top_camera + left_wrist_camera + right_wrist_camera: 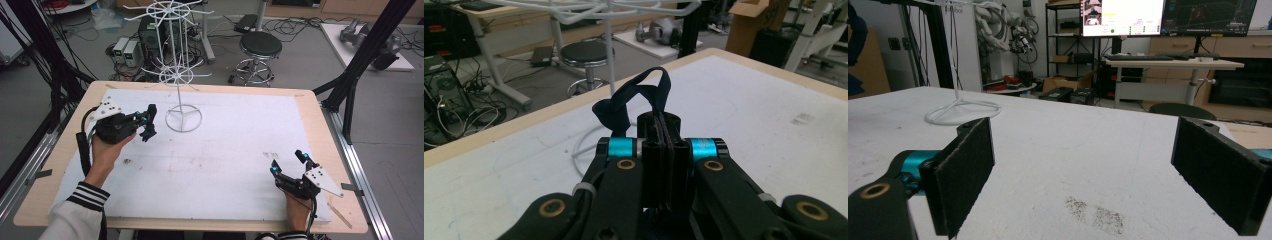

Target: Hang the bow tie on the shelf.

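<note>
Both tongs black w/ cyan anodised collars at the jaw pivots, brass-coloured bushings on the link arms. Left tongs (pixel 148 122): grey 3-cornered plate on top, thick black cable looping off the left side, white zip ties on links. Right tongs (pixel 289 162): same grey plate, thin black cable nr wrist, jaws faced w/ black felt-like pads. Sleeves: white, black-and-white striped cuffs.
</note>
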`<state>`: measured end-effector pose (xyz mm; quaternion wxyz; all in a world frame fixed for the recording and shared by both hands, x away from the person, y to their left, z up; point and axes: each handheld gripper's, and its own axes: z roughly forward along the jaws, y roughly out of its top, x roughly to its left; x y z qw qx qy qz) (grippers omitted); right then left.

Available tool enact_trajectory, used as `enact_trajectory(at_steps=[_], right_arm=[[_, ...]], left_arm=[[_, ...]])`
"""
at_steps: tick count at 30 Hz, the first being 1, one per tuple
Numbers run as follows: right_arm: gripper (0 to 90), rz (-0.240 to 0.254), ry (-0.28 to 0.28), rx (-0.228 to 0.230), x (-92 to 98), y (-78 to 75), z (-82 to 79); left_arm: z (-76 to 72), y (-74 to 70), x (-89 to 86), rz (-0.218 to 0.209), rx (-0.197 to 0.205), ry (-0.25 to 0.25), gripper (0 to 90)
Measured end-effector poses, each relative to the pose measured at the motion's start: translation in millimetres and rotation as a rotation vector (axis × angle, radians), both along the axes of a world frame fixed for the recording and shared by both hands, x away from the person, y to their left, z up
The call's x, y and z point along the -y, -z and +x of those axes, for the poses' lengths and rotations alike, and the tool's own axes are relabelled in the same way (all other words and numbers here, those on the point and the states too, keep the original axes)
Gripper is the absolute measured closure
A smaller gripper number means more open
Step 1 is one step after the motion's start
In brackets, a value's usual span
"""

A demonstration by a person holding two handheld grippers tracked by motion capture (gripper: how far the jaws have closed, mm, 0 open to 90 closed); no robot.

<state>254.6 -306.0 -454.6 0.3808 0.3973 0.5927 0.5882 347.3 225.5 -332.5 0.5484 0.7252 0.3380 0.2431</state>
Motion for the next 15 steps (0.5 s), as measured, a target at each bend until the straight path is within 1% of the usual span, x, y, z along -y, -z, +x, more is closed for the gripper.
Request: enact_trajectory(at_steps=[4, 5, 12, 15], right_arm=[[9.3, 0.000, 0.000, -0.001, 0.0, 0.0, 0.0], [9.3, 0.000, 0.000, -0.001, 0.0, 0.0, 0.0], [9.3, 0.001, 0.000, -0.001, 0.0, 0.0, 0.0], [9.3, 0.000, 0.000, -0.001, -0.1, 0.0, 0.0]], left_arm=[[4.5, -1.7, -7.1, -0.005, -0.006, -0.021, 88.2], [5.9, -2.4, -9.0, 0.002, -0.006, -0.025, 88.2], [13.6, -7.8, -19.5, -0.017, -0.009, -0.058, 88.3], [17.4, -11.4, -23.2, -0.017, -0.007, -0.071, 88.3]])
